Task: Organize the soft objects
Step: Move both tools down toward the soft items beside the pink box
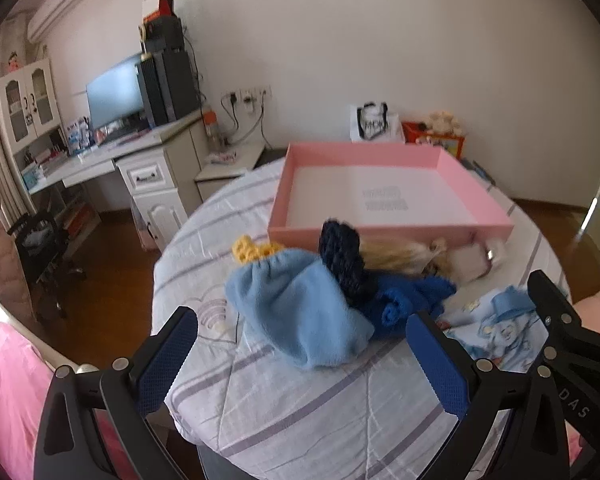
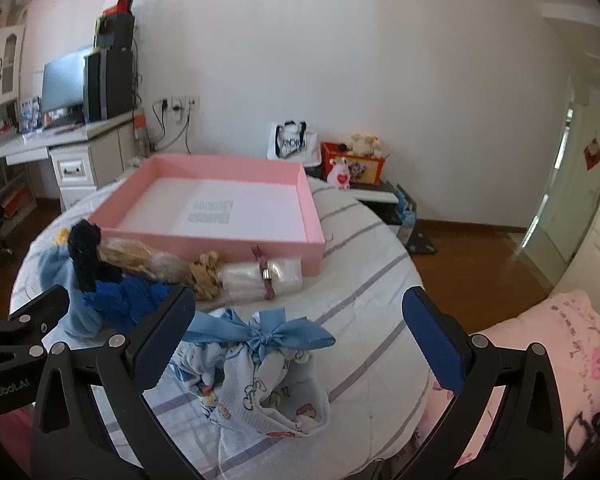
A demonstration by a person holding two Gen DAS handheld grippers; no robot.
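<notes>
A pink tray [image 1: 384, 236] [image 2: 260, 246] sits empty on a striped quilt [image 1: 300, 408]. In front of it lies a pile of soft things: a light blue cloth pouch [image 1: 296, 312], a dark navy knitted piece [image 1: 342, 264] [image 2: 85, 254], a royal blue knitted item [image 1: 408, 300] [image 2: 128, 300], a tan fluffy item [image 1: 396, 256] [image 2: 128, 258], and a clear bag with a strap [image 2: 262, 276]. A printed cloth with a blue bow [image 2: 260, 364] [image 1: 496, 328] lies nearest. My left gripper [image 1: 300, 360] is open just before the pouch. My right gripper [image 2: 300, 336] is open around the bow cloth.
A desk with a monitor [image 1: 114, 94] and drawers stands to the left. A white shopping bag [image 2: 292, 142] and a red box with plush toys [image 2: 354, 162] are behind the tray. A pink pillow [image 2: 560, 360] lies to the right. Wooden floor surrounds the bed.
</notes>
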